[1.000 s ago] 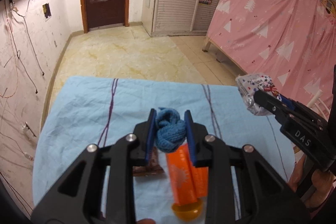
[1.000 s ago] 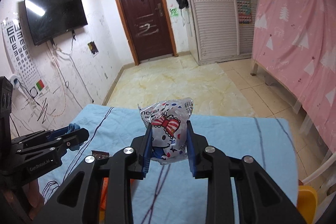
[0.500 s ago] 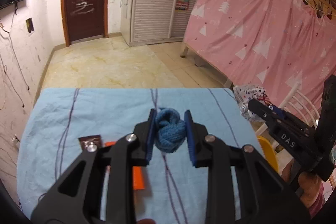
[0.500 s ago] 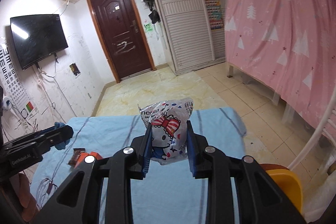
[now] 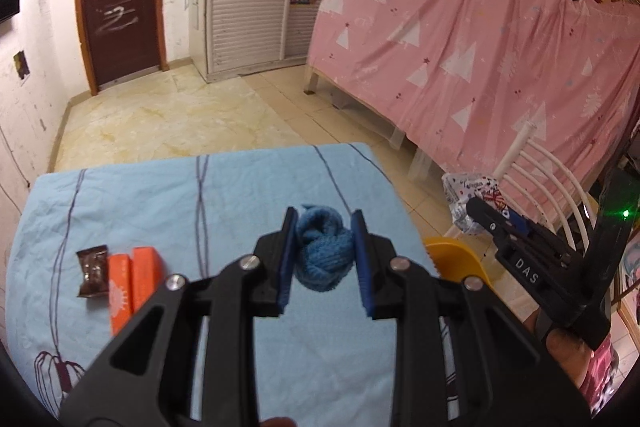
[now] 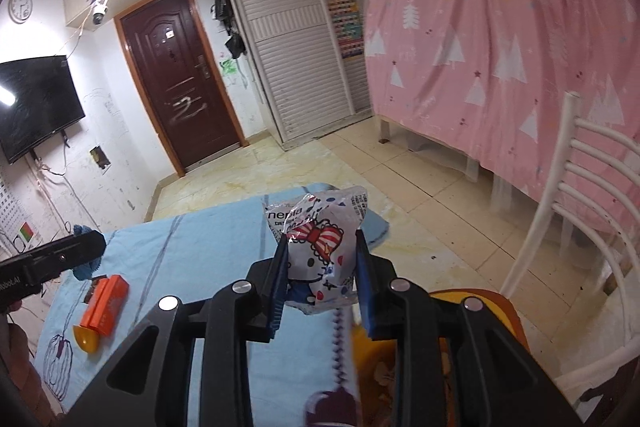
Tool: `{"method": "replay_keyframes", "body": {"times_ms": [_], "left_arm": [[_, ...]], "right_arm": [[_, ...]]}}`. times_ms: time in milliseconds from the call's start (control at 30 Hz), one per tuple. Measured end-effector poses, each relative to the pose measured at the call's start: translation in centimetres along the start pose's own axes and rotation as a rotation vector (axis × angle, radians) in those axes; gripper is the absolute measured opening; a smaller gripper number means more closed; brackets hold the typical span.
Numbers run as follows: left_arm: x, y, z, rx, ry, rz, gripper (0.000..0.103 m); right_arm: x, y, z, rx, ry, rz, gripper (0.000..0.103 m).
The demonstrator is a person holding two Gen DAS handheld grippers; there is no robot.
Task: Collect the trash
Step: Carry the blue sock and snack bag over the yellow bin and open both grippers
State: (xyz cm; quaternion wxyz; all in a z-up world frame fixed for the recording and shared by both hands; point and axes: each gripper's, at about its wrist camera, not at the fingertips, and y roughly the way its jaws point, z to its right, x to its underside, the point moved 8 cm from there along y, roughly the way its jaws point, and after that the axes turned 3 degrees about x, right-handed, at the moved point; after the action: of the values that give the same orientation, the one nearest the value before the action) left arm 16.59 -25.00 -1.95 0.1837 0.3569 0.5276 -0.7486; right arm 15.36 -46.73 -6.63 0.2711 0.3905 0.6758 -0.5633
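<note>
Both grippers are loaded. The left gripper (image 5: 323,259) has its jaws clamped on a balled blue knit cloth (image 5: 323,254), held above the blue-sheeted table (image 5: 168,195); the right gripper (image 6: 320,267) has its jaws pressed against a crinkly printed snack bag (image 6: 320,239), which stands upright between them with its long axis running up toward 12 o'clock. The relation that matters for the next move is where the yellow bin (image 5: 456,259) sits: in the left wrist view its rim shows just off the table's right edge at about 3 o'clock from the held cloth, and in the right wrist view the same yellow bin (image 6: 480,301) lies close below and to the right of the bag, around 4 to 5 o'clock. The right gripper is plainly the nearer one, so I judge the bag is likely to be dropped first and the cloth to follow with a sideways carry. What the bin holds cannot be made out. Two pieces remain on the table, well apart from either gripper: a dark brown wrapper (image 5: 93,270) and, just beside it, an orange tube (image 5: 132,283) whose long axis runs roughly 12 to 6 in the left view; both lie toward 9 o'clock from the left jaws.
</note>
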Motion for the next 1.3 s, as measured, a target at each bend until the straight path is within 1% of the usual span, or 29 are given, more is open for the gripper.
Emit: {"method": "replay_keyframes", "body": {"times_ms": [167, 300, 433, 533, 633, 667, 700, 767, 833, 933, 1000, 1033, 1067, 1100, 1200, 1300], "left_arm": [[0.3, 1.1, 3.5, 0.030, 0.046, -0.019, 0.025], [0.8, 2.1, 6.5, 0.052, 0.089, -0.032, 0.025], [0.7, 3.1, 8.9, 0.072, 0.119, -0.044, 0.025], [0.7, 4.0, 10.8, 0.100, 0.135, -0.053, 0.025], [1.0, 4.9, 12.3, 0.140, 0.151, -0.055, 0.025], [1.1, 5.3, 12.7, 0.150, 0.156, -0.064, 0.025], [1.3, 5.7, 13.2, 0.160, 0.157, -0.076, 0.025], [1.6, 6.4, 13.9, 0.167, 0.163, -0.088, 0.025], [1.8, 6.9, 14.4, 0.171, 0.172, -0.093, 0.025], [2.2, 7.5, 15.2, 0.190, 0.182, -0.113, 0.026], [2.5, 7.6, 15.6, 0.203, 0.190, -0.121, 0.030], [2.6, 7.7, 15.8, 0.214, 0.186, -0.126, 0.045], [2.6, 7.7, 15.9, 0.223, 0.182, -0.128, 0.057], [2.6, 7.7, 16.0, 0.234, 0.178, -0.128, 0.059], [2.6, 7.5, 16.1, 0.222, 0.190, -0.117, 0.059], [2.5, 7.3, 15.5, 0.212, 0.182, -0.117, 0.059]], "right_arm": [[2.0, -0.6, 3.6, 0.045, 0.029, -0.022, 0.023], [3.1, -1.0, 5.7, 0.063, 0.052, -0.031, 0.023], [4.0, -1.3, 6.9, 0.075, 0.062, -0.042, 0.024], [5.0, -1.4, 7.7, 0.086, 0.058, -0.057, 0.027], [5.8, -1.3, 8.4, 0.088, 0.066, -0.072, 0.032], [5.9, -1.3, 8.6, 0.089, 0.069, -0.075, 0.038], [6.2, -1.2, 9.1, 0.086, 0.079, -0.080, 0.046], [6.4, -1.0, 9.4, 0.074, 0.105, -0.087, 0.052], [6.8, -0.9, 9.8, 0.063, 0.123, -0.091, 0.053], [7.0, -0.9, 10.5, 0.083, 0.132, -0.091, 0.053], [6.9, -1.0, 11.0, 0.086, 0.145, -0.085, 0.053], [6.9, -1.1, 11.2, 0.089, 0.148, -0.082, 0.053], [6.9, -1.2, 11.4, 0.093, 0.151, -0.079, 0.053], [7.0, -1.3, 11.5, 0.094, 0.154, -0.078, 0.053], [7.0, -1.2, 11.8, 0.097, 0.162, -0.078, 0.053], [6.9, -1.1, 11.6, 0.090, 0.163, -0.080, 0.053]]}}
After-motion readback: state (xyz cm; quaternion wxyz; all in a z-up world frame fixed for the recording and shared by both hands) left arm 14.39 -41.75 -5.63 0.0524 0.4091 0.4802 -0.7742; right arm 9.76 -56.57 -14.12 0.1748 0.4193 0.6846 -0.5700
